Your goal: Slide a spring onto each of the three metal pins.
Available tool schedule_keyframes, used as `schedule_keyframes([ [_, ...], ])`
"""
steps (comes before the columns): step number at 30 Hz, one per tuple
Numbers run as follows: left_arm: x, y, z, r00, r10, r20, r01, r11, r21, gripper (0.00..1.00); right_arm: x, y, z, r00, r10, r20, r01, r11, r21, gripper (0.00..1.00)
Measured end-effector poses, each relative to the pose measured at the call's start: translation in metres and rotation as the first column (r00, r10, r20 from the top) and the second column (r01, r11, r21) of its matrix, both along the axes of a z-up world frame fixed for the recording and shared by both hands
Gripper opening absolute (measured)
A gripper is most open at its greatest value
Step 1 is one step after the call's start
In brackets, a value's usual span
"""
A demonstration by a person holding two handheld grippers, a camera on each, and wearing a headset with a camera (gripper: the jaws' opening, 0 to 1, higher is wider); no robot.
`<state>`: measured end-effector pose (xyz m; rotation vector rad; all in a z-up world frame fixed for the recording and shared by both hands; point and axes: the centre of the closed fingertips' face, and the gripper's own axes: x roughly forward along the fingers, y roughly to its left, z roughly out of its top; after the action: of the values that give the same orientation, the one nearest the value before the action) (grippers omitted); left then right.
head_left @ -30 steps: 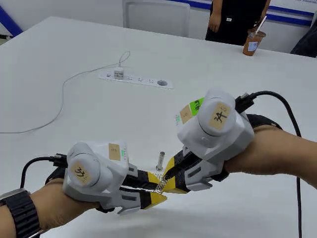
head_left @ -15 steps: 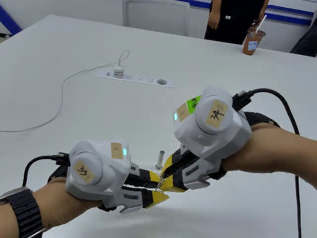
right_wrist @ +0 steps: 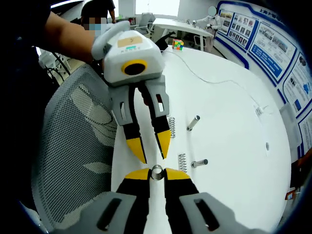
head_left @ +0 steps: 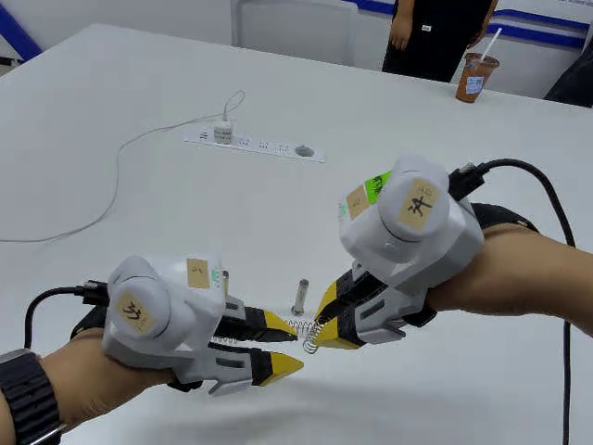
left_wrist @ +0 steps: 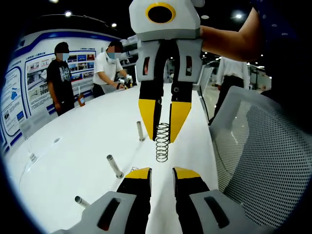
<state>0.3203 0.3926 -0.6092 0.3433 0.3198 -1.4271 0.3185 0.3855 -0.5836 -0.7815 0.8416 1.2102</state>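
A thin, bright wire spring of open round coils is gripped by one end between the closed, yellow-tipped jaws of the right gripper. It is held over the smooth white tabletop, with its free end turned toward the left gripper. The left gripper's black, yellow-tipped jaws are parted a little with nothing between them, just short of the spring. Three short, smooth cylindrical metal pins are seen on the table near by, and two loose springs are seen lying beside them.
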Motion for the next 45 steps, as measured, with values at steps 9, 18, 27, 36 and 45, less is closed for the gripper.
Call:
schedule_keyframes([
  [9, 0.007, 0.024, 0.003, 0.997, 0.074, -0.013, -0.074, 0.997, -0.015, 0.27, 0.005, -0.021, 0.002, 0.999, -0.043, 0.000, 0.043, 0.999, -0.017, 0.12],
  [18, 0.013, 0.045, 0.008, 0.989, 0.145, -0.027, -0.146, 0.989, -0.036, 0.41, 0.020, -0.049, 0.014, 0.994, -0.107, 0.019, 0.108, 0.994, -0.025, 0.12],
  [27, 0.020, 0.062, 0.015, 0.975, 0.220, -0.029, -0.221, 0.973, -0.061, 0.51, 0.037, -0.070, 0.029, 0.986, -0.158, 0.044, 0.159, 0.987, -0.034, 0.12],
  [36, 0.025, 0.077, 0.014, 0.961, 0.274, -0.035, -0.276, 0.959, -0.062, 0.60, 0.053, -0.090, 0.032, 0.977, -0.202, 0.070, 0.206, 0.977, -0.060, 0.12],
  [45, 0.027, 0.082, 0.012, 0.955, 0.295, -0.039, -0.296, 0.953, -0.058, 0.65, 0.063, -0.119, 0.027, 0.966, -0.247, 0.075, 0.254, 0.960, -0.120, 0.12],
])
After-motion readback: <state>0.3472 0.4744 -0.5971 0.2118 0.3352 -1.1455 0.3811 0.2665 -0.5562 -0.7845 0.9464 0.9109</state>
